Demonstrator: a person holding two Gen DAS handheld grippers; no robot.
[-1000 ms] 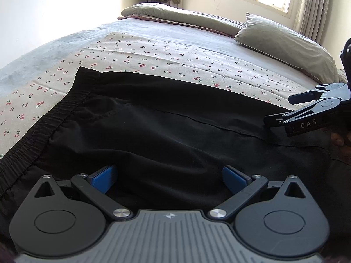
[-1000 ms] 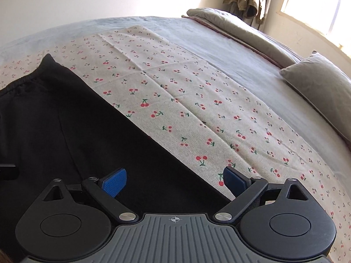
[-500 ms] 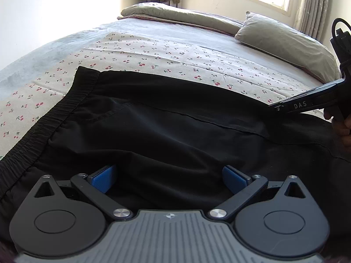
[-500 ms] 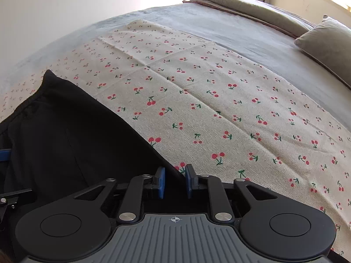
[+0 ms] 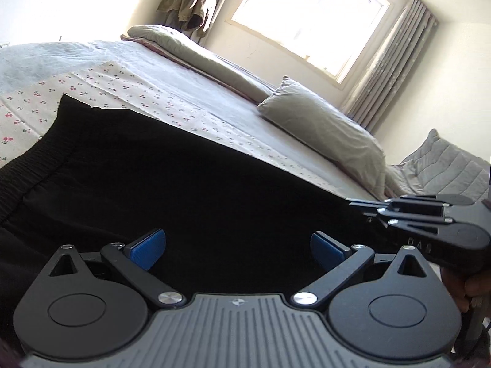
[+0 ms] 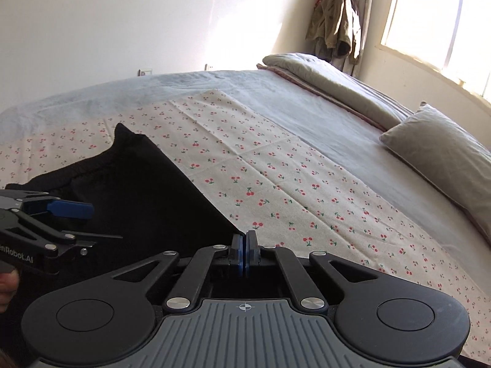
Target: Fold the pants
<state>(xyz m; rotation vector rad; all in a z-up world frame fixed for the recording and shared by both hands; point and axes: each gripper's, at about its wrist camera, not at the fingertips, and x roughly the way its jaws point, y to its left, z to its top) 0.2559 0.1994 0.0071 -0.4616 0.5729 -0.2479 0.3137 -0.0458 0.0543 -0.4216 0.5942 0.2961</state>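
Right wrist: right tool (image 6: 245, 253) pinching pants (image 6: 147, 190) edge; left tool (image 5: 237, 247) wide; pillow (image 6: 442, 150) beyond.

Bedroom, plain white wall (image 6: 138, 24). Large bed (image 6: 307, 113) w/ grey sheet; cherry-print cloth (image 6: 276, 178) spread over near part. Grey pillow (image 5: 322, 125) + folded duvet (image 5: 196, 52) at far side. Bright window (image 5: 307, 15), strong daylight, curtain (image 5: 392, 64) to its right. Olive jacket (image 6: 334, 27) hanging in corner.

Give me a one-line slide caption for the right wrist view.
Right gripper shut on the black pants edge above the cherry-print cloth, left gripper open alongside.
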